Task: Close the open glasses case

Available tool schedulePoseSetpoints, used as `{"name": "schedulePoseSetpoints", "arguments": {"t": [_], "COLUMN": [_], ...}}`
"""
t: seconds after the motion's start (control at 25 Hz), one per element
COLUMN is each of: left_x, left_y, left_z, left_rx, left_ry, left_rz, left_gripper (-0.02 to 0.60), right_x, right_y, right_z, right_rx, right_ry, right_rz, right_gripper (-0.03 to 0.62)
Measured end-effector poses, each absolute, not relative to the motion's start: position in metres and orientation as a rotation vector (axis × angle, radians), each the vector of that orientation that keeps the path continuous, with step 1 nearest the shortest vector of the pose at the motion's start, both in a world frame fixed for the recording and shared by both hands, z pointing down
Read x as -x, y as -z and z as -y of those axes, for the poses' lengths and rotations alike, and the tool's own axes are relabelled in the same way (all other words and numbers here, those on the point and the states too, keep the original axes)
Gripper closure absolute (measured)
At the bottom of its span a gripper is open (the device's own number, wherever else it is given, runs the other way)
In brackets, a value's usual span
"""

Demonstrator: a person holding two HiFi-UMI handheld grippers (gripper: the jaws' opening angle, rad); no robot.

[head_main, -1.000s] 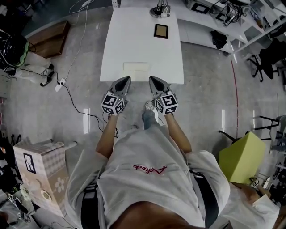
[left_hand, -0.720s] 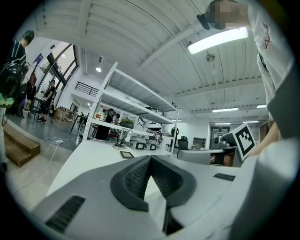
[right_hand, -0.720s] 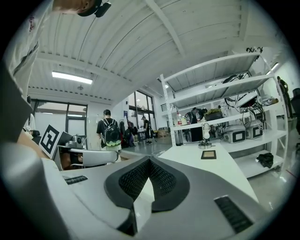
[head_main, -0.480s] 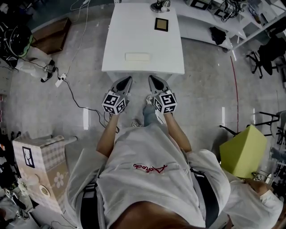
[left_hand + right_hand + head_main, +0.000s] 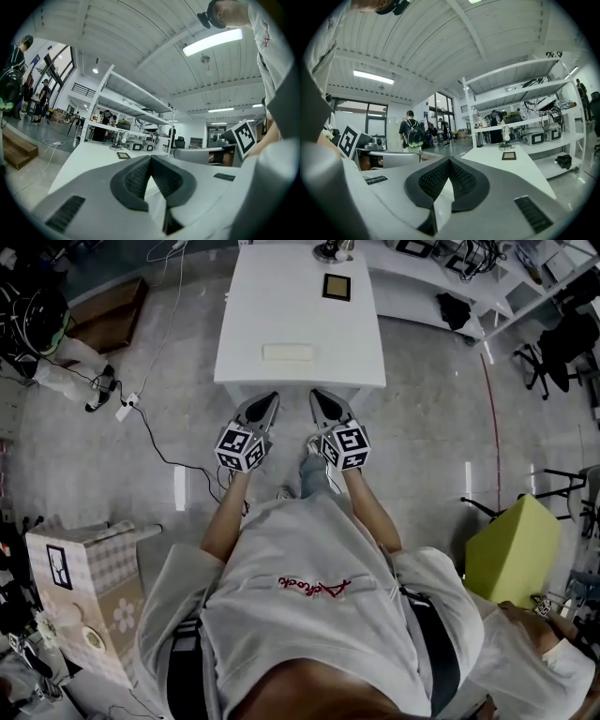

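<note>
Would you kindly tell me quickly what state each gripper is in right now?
Left gripper: closed, holding nothing.
Right gripper: closed, holding nothing.

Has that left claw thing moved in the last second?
Yes. The left gripper has pulled back toward the person: its tip overlapped the near edge of the white table before, and now sits just short of it.

I see a smooth matt white desk [image 5: 300,306], a glossy grey floor [image 5: 441,427] at middle right, and matt grey plastic left tongs [image 5: 150,158] and right tongs [image 5: 449,160] with ribbed black pads [image 5: 434,180].
</note>
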State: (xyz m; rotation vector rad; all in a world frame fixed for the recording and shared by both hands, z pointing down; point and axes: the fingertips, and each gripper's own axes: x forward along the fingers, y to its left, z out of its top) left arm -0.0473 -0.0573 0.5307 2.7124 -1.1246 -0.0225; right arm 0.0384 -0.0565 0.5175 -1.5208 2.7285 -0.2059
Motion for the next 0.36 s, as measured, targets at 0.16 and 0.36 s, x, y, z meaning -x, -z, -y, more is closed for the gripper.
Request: {"name": "schedulePoseSetpoints", "arguments": {"t": [0.16,0.36], "left_x": [0.049,0.046], "left_y": [-0.53,-0.533], "left_z": [0.055,0.048], "left_rx": [-2.713,-2.713], "left_ry": [0.022,0.015], "left_rz": [1.13,1.127], "left_gripper": [0.554,0.554], "right_x": [-0.035,-0.032], "right_y": [-0.519,-0.523], "right_z": [0.053,0.044], "right_rx": [1.521,1.516], "right_ry": [0.204,0.217], "right_rz": [-2.735,-2.746], "right_gripper": [0.58,0.58]}}
